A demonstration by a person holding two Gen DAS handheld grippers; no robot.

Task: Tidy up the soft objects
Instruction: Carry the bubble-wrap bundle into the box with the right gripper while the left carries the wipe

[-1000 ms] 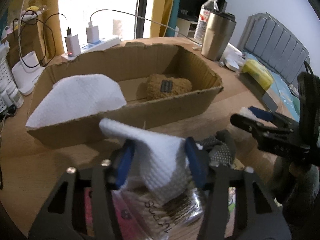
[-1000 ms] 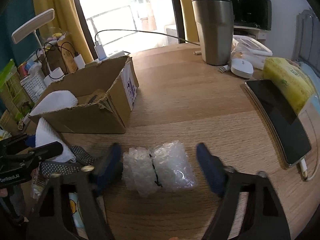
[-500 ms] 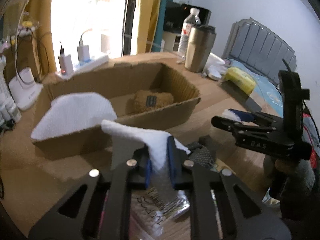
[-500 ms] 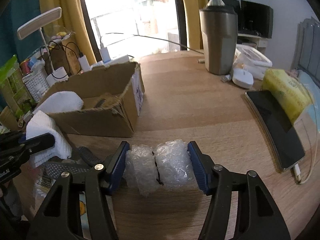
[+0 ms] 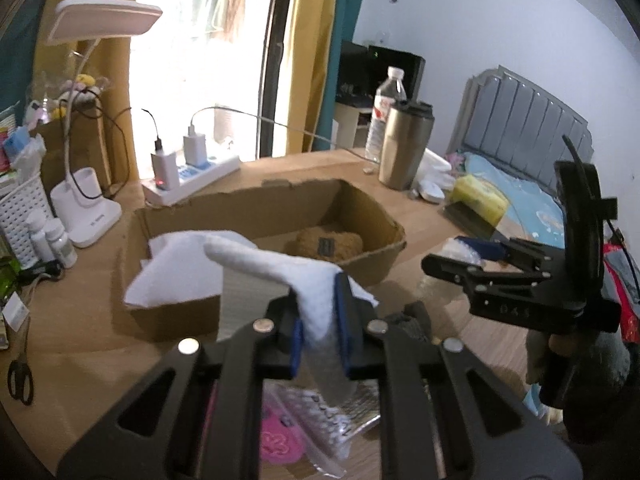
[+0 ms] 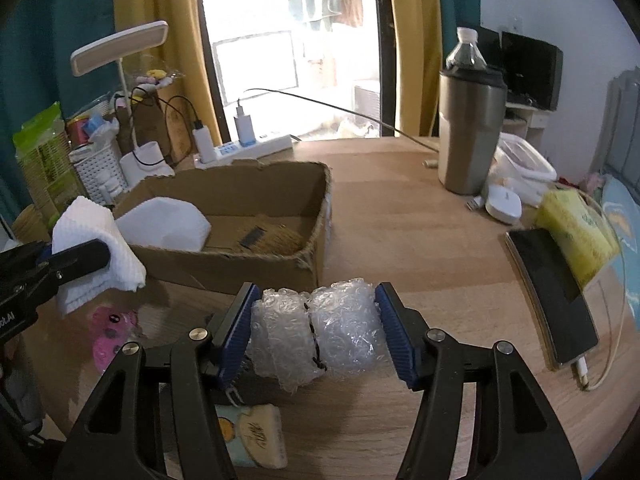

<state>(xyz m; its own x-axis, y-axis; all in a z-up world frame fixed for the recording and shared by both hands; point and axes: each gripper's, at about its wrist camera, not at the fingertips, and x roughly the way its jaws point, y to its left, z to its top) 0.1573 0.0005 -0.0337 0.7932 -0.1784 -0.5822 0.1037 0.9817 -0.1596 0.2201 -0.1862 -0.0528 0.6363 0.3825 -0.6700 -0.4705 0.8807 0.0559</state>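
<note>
Two soft things held off the wooden worktop (image 6: 400, 240), beside the cardboard box (image 6: 256, 268).

The box, open-topped, holds a white cloth and a brown plush. The right gripper (image 6: 316, 328) has its jaws clamped on the ends of a bubble wrap roll (image 6: 320, 332), long axis crosswise between the pads. The left gripper (image 5: 320, 336) pinches a white towel (image 5: 280, 268) nearly shut, one corner pointing toward the box. Curtains and a bright window lie behind.

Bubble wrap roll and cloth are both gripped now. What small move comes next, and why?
Probably carry both toward the box. The left tongs pinch the cloth, the right tongs clamp the bubble wrap, and the open box has room beside a white cloth and brown plush.
</note>
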